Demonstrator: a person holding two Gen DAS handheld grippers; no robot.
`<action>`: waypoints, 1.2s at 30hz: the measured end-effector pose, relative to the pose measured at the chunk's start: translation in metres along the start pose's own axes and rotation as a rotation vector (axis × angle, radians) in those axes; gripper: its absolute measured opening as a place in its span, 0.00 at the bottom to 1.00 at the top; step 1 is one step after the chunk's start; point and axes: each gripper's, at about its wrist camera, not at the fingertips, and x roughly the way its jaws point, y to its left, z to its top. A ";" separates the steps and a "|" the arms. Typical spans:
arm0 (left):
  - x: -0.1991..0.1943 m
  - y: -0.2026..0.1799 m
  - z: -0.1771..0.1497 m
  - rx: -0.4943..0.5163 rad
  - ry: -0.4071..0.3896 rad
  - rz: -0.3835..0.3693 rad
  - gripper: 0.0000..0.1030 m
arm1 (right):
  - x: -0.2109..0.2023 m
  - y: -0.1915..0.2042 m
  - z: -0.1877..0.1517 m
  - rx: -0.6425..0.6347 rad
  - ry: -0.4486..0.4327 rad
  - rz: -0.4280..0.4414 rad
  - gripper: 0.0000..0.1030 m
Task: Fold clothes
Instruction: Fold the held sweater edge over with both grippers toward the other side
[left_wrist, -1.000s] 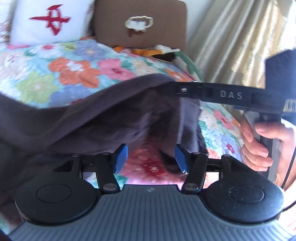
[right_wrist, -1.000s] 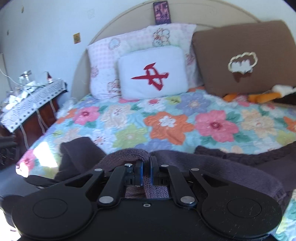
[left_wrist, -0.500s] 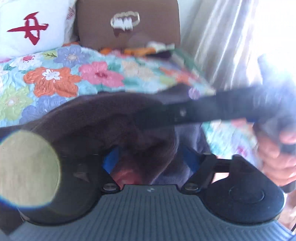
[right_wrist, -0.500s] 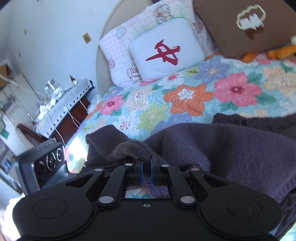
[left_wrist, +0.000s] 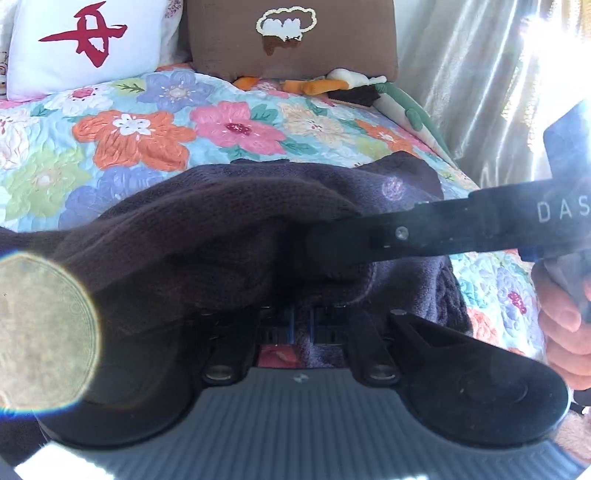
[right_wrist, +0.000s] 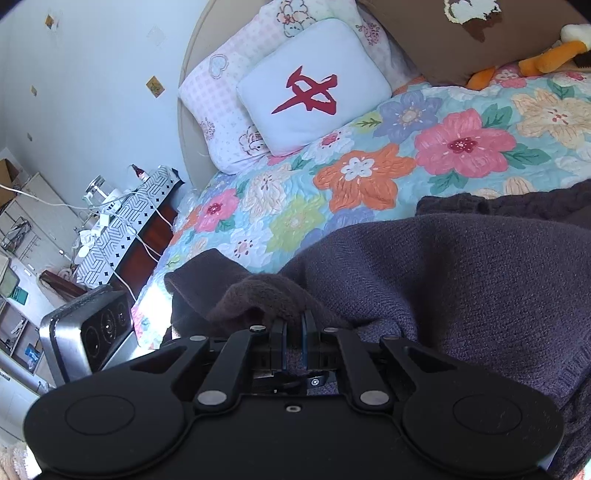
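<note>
A dark purple knit sweater (left_wrist: 229, 221) lies bunched on the floral quilt (left_wrist: 140, 129), also in the right wrist view (right_wrist: 461, 280). My left gripper (left_wrist: 301, 325) is shut on a fold of the sweater, the blue pads close together with cloth between them. My right gripper (right_wrist: 293, 347) is shut on another bunched edge of the sweater. In the left wrist view the right gripper's black fingers (left_wrist: 424, 232) reach in from the right, just above my left gripper.
A white pillow with a red mark (right_wrist: 314, 88), a pink pillow (right_wrist: 221, 110) and a brown cushion (left_wrist: 291, 37) stand at the headboard. A plush toy (left_wrist: 332, 83) lies by the cushion. Curtains (left_wrist: 480, 74) hang on the right. A bedside table (right_wrist: 125, 221) stands left of the bed.
My left gripper was open around the cloth and has shut on it. The right gripper kept its hold and swung left, bringing its cloth close above the left gripper.
</note>
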 end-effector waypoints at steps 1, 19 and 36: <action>0.000 0.001 0.001 -0.004 -0.005 0.000 0.06 | -0.003 -0.001 0.000 -0.002 -0.005 -0.019 0.10; -0.007 0.031 0.042 -0.080 -0.098 0.061 0.05 | -0.033 -0.048 -0.006 -0.072 0.146 -0.414 0.67; -0.011 0.067 0.059 -0.166 -0.143 0.110 0.05 | 0.017 -0.067 0.004 -0.055 0.044 -0.442 0.01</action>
